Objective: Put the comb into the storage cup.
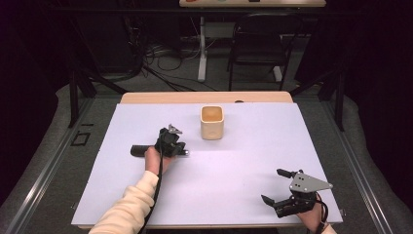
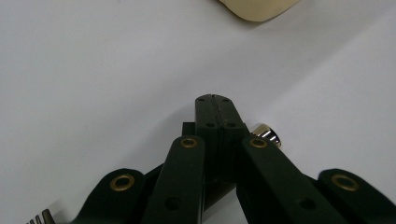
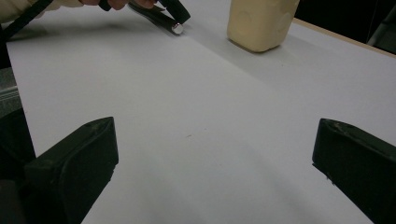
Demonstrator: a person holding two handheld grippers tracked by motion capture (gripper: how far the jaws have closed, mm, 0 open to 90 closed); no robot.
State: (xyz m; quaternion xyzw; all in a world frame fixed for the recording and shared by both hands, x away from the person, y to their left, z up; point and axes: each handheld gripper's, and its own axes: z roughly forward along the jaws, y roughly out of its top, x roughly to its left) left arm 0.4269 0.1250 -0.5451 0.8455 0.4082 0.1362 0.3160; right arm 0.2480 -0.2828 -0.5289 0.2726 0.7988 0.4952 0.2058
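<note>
Near the tabletop's front right corner, the right gripper (image 1: 277,186) rests with jaws spread, bare white tabletop (image 1: 234,170) ahead. The left gripper (image 2: 215,100), jaws pressed together beside a slim black rod with a silver tip (image 2: 265,133), lies mid-table near the square cream plastic cup (image 1: 212,122).

A cup (image 1: 212,122) stands on the table (image 1: 243,161), behind its middle and near the far edge. In front of the cup and to its left, the left gripper (image 1: 170,144) sits low over a slim rod-like tool (image 1: 141,150) that lies flat, its far end pointing toward the left edge and its capped end just right of the gripper. The right gripper (image 1: 278,186) rests well apart, by the near right corner.
</note>
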